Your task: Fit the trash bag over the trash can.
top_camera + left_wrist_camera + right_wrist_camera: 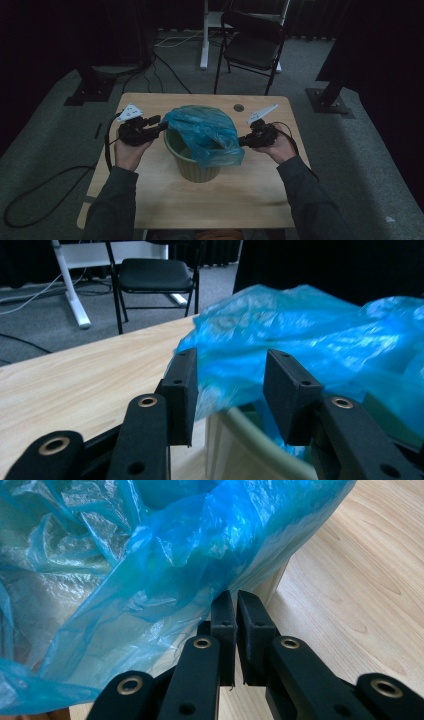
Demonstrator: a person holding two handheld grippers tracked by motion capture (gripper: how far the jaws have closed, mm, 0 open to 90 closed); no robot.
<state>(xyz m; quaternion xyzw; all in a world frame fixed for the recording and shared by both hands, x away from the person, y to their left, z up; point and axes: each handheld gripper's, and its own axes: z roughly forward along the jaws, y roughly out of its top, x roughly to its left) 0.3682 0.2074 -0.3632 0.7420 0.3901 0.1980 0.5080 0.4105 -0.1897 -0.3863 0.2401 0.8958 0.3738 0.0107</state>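
A pale green bin (197,170) stands at the middle of the wooden table (150,200), with a crumpled blue plastic bag (205,127) draped in and over its mouth. My left gripper (162,125) is at the bin's left rim. Its jaws stand open (230,365) with the bag's edge (300,325) just beyond and between them, above the bin rim (250,422). My right gripper (241,141) is at the bin's right side. Its jaws are shut (235,597) on the bag's lower edge (165,565), and the film runs taut from their tips.
A black folding chair (252,45) and a white desk leg (204,50) stand behind the table. Dark stand bases (90,85) (330,95) flank it. Cables lie on the grey carpet. A small round hole (239,107) marks the table's far edge.
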